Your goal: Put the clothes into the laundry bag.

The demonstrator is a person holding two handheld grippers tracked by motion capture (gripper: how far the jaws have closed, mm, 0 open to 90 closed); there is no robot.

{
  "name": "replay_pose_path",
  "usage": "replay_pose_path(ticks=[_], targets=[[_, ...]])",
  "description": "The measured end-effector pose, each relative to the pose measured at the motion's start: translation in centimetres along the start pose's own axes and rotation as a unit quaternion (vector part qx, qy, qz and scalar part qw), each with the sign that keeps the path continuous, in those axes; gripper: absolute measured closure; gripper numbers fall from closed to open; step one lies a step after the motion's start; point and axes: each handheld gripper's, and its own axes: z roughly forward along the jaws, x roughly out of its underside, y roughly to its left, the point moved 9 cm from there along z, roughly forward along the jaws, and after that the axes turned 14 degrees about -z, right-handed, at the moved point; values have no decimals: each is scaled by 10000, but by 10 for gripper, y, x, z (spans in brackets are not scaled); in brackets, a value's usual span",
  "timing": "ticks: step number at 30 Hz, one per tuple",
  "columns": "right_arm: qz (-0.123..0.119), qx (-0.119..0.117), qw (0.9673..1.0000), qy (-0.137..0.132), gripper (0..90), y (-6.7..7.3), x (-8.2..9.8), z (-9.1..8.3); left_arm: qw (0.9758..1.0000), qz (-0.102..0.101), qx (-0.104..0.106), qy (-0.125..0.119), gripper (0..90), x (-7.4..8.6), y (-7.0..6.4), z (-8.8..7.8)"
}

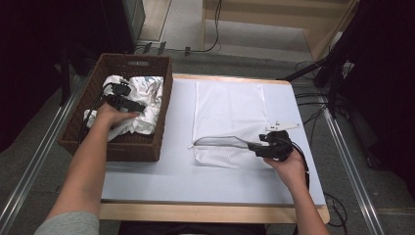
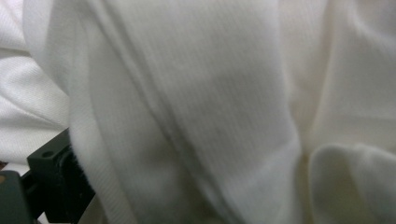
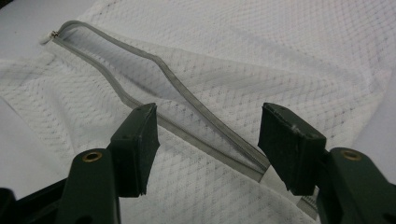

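Down in the woven brown wicker basket [image 1: 88, 128] at the table's left: crumpled white cloth [image 1: 139, 105], soft, finely ribbed, heaped in thick rounded folds. Left gripper [image 1: 121, 98] sunk into that heap, jaws spread wide, fabric draped over and between them; whether pinched, cannot tell. On the smooth pale blue-grey table top [image 1: 161, 181]: a flat rectangular white mesh laundry bag [image 1: 230, 112], diamond-patterned net, edged near the person by a grey zipper [image 3: 187, 100] gaping in a long curved slit. Right gripper [image 3: 208, 142] low over that zipper's end, black blocky jaws released and well apart, straddling the grey tape without pressing it.
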Motion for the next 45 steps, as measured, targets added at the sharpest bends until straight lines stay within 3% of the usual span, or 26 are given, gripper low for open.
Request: replay_pose_path(ticks=[5,8,10,12,16,18,19,24,26,29,31,33,39,40,41,45], targets=[[-4,9,10000,-11,387,-1,0,-1,9998,-136,-81,-102,1,-3,0,2],[-6,11,10000,0,387,-2,1,0,9998,-170,-41,-109,50,-3,0,0],[17,3,10000,2,387,-2,0,1,9998,-71,-2,-165,193,-5,-1,-2],[8,17,10000,8,387,-2,0,1,9998,60,62,-190,228,-5,-2,-3],[11,10,10000,16,387,-2,-1,1,9993,288,227,-124,501,-3,-9,-8],[17,8,10000,12,387,-2,-1,2,9989,402,222,-42,583,-2,-12,-10],[17,8,10000,12,387,-2,-1,2,9987,454,243,-2,583,-2,-13,-11],[46,29,10000,-42,389,-4,-2,1,9973,126,704,145,677,-2,-13,-21],[87,35,9999,-50,389,-5,-2,0,9973,159,700,119,684,-4,-13,-25],[143,56,9998,-84,389,-7,-1,-1,9950,66,999,-6,688,-12,-18,-38],[125,49,9999,-91,390,-8,-1,-1,9946,175,1020,-101,688,-17,-20,-50],[167,64,9998,-114,390,-8,-1,-3,9926,96,1190,-212,689,-23,-21,-64],[143,37,9998,-146,392,-6,-1,-4,9903,139,1290,-505,687,-39,-26,-109],[143,22,9998,-163,393,-5,-2,-4,9896,199,1289,-613,683,-44,-28,-126],[143,22,9998,-163,393,-5,-2,-4,9896,199,1289,-613,683,-44,-28,-126],[135,-7,9998,-176,397,-4,-2,-5,9893,196,1318,-600,683,-51,-32,-153]])
